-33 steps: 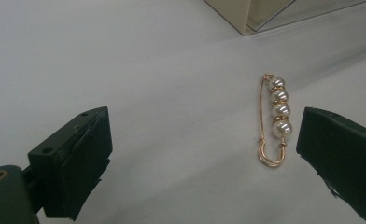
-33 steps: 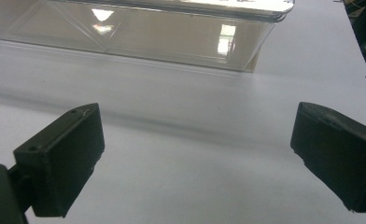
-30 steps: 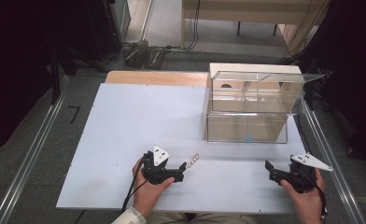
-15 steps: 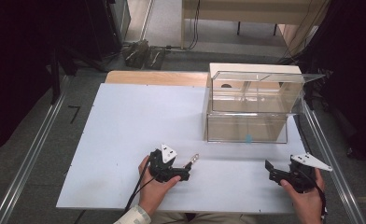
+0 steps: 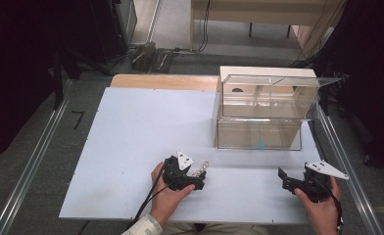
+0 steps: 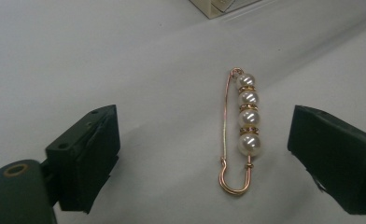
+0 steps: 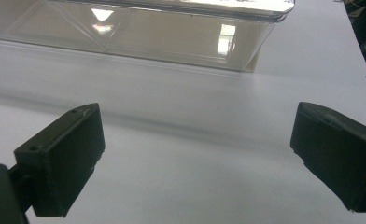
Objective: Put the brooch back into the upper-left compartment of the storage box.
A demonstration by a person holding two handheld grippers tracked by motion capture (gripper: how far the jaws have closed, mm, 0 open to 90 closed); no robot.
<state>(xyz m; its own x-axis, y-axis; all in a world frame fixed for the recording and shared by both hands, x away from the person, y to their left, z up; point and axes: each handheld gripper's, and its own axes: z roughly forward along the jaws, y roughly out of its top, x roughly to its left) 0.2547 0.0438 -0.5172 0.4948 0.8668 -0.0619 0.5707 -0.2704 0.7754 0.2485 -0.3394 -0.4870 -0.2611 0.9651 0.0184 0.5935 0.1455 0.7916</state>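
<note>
The pearl pin [image 6: 239, 135] lies flat on the white counter [image 5: 131, 142], near the person's edge and well in front of the clear box [image 5: 258, 115]. In the left gripper view it sits between the two black jaws of the left tool [image 6: 200, 154], closer to the right jaw. The jaws are wide apart and have just been closing a little, with the pin between them but not touched by either pad. The right tool [image 7: 195, 154] waits off to the right of the pin, near the right end of the clear box, with its jaws wide apart and nothing between them.

What could go wrong? The pin is thin and lies flat, so the pads might close above it and miss. It is off to one side, so the right jaw would probably hit it first and push it along the smooth counter. The round pearls are slippery and could pop out of a squeeze. A hard squeeze might also bend the thin wire.

The pin is a long loop of shiny gold wire with a curved hook end. Four round, glossy white pearls sit in a row on it, with tiny gold rings between them. The jaw pads look soft and dull. The box is see-through, hard plastic with straight sides.
</note>
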